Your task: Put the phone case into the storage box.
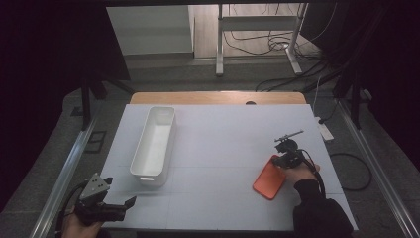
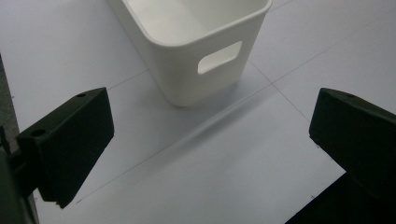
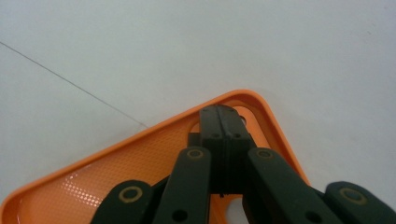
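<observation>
White bin (image 1: 154, 144) empty; right gripper (image 3: 223, 122) over orange case (image 3: 140, 161).

Left hand-held gripper (image 1: 130, 203) at near-left corner of surface (image 1: 223, 148), nothing between its parted jaws. Bin (image 1: 154, 145) just ahead of it, long axis running away, short handle end (image 2: 219, 57) facing the jaws. Right hand-held gripper (image 1: 277, 161) well apart at the right; tray (image 1: 270, 177) lies flat directly under it, jaws together over tray's far corner (image 3: 243, 100).
</observation>
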